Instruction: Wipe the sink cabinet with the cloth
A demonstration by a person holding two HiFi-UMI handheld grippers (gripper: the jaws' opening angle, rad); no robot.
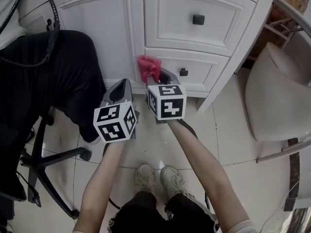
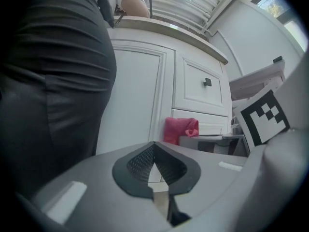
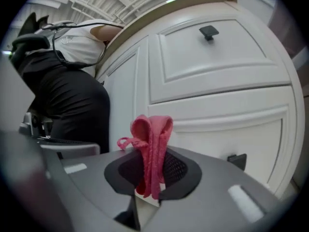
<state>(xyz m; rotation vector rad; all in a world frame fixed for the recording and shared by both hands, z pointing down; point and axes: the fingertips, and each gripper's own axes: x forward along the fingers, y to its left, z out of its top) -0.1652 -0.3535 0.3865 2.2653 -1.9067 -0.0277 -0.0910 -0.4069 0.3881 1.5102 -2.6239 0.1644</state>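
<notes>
A pink cloth (image 1: 149,68) is pinched in my right gripper (image 1: 158,76), bunched upright between the shut jaws (image 3: 150,153). It is held against the white sink cabinet (image 1: 184,38), at the left end of the lower drawer with its black knob (image 1: 183,72). In the left gripper view the cloth (image 2: 180,129) shows ahead and to the right. My left gripper (image 1: 121,89) hangs to the left of the right one, in front of the cabinet door (image 1: 104,28). Its jaws are shut with nothing between them (image 2: 154,164).
A person in dark clothes (image 1: 43,76) sits on a wheeled chair (image 1: 48,164) close at the left, against the cabinet. The upper drawer has a black knob (image 1: 198,19). A white toilet (image 1: 277,91) stands at the right. Tiled floor (image 1: 218,140) lies below, with my feet (image 1: 158,178) on it.
</notes>
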